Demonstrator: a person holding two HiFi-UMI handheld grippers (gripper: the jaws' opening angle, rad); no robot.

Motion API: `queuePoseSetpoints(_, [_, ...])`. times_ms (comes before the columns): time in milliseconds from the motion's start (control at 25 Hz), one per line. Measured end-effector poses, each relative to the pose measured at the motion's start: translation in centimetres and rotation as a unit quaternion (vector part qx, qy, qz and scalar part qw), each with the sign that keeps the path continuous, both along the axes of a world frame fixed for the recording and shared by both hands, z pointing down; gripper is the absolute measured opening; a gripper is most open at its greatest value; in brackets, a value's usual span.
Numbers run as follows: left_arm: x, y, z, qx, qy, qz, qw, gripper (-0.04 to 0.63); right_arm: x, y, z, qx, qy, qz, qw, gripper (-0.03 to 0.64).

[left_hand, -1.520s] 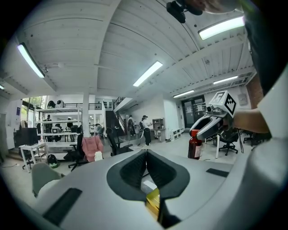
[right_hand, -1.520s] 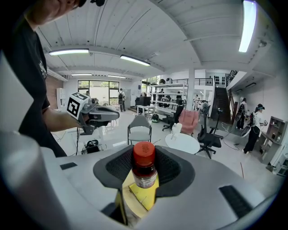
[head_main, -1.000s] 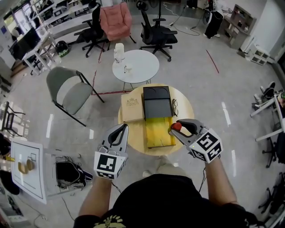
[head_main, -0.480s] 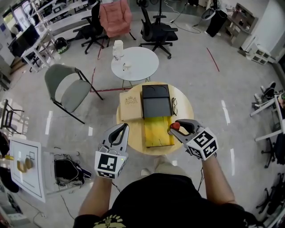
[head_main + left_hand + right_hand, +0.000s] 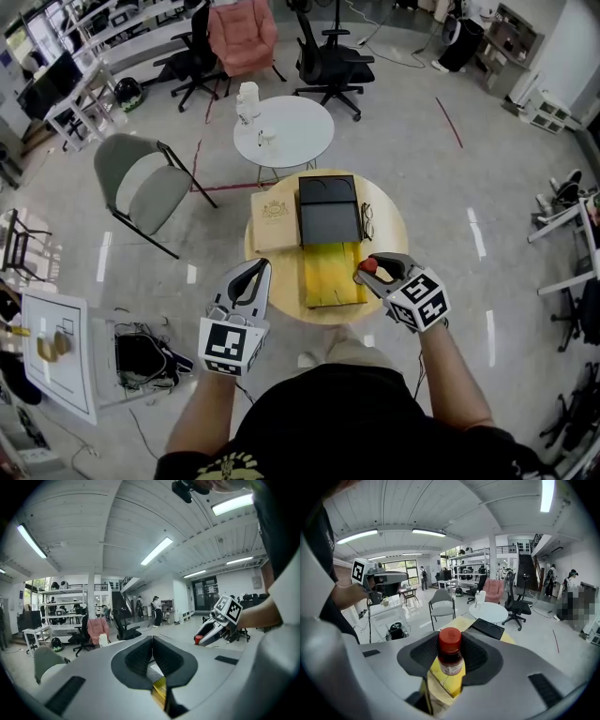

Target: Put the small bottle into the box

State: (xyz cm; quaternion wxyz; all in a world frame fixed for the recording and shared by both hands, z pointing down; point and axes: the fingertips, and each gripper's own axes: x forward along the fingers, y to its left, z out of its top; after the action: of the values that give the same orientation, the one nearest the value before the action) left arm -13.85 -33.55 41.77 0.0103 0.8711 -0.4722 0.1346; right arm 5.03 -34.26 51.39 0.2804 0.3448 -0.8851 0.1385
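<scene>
Right gripper (image 5: 450,657): jaws closed on the small bottle (image 5: 450,660), which stands upright between the ribbed pads with its red cap above them. The right gripper view alone shows the bottle's dark contents and pale label; the head view shows only the red cap at the jaw tips. In the head view this gripper hangs over the near-right edge of the round wooden table (image 5: 389,220), with the bottle just beside the box (image 5: 334,277) and outside it. Left gripper (image 5: 152,654): jaws pressed together with nothing between them, which only the left gripper view settles. The head view places this gripper off the table's near-left edge, above the floor. The left gripper view also catches the right gripper from the side, with the red cap at its tip. The box lies open at the table's centre, its yellow-lined half toward the person and its black half toward the far edge. A tan flat case (image 5: 274,222) lies on the table's left part, touching the black half. A pair of spectacles (image 5: 367,224) lies on the table's right part. Beyond the table's far edge stands a white round table (image 5: 291,141), and off its far-left side a grey chair (image 5: 141,192).
</scene>
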Motion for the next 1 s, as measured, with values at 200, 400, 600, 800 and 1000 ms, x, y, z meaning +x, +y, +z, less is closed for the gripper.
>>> queuePoseSetpoints(200, [-0.1, 0.3, 0.4, -0.007, -0.002, 0.000, 1.0000, 0.018, 0.0, 0.0, 2.4, -0.012, 0.007, -0.001, 1.000, 0.155])
queuePoseSetpoints(400, [-0.8, 0.3, 0.0, -0.006, 0.008, -0.005, 0.9999, 0.019, 0.1, -0.3, 4.5, -0.026, 0.016, 0.003, 1.000, 0.155])
queuePoseSetpoints(600, [-0.7, 0.2, -0.2, -0.003, 0.004, -0.003, 1.0000, 0.019, 0.5, -0.5, 7.2, -0.045, 0.021, 0.013, 0.999, 0.155])
queuePoseSetpoints(800, [-1.0, 0.4, -0.3, -0.004, -0.004, -0.003, 1.0000, 0.018, 0.6, -0.4, 9.7, -0.062, 0.027, 0.021, 0.997, 0.155])
queuePoseSetpoints(1000, [-1.2, 0.7, 0.2, -0.014, -0.004, -0.006, 0.9999, 0.018, 1.0, 0.0, 12.3, -0.083, 0.037, 0.021, 0.996, 0.155])
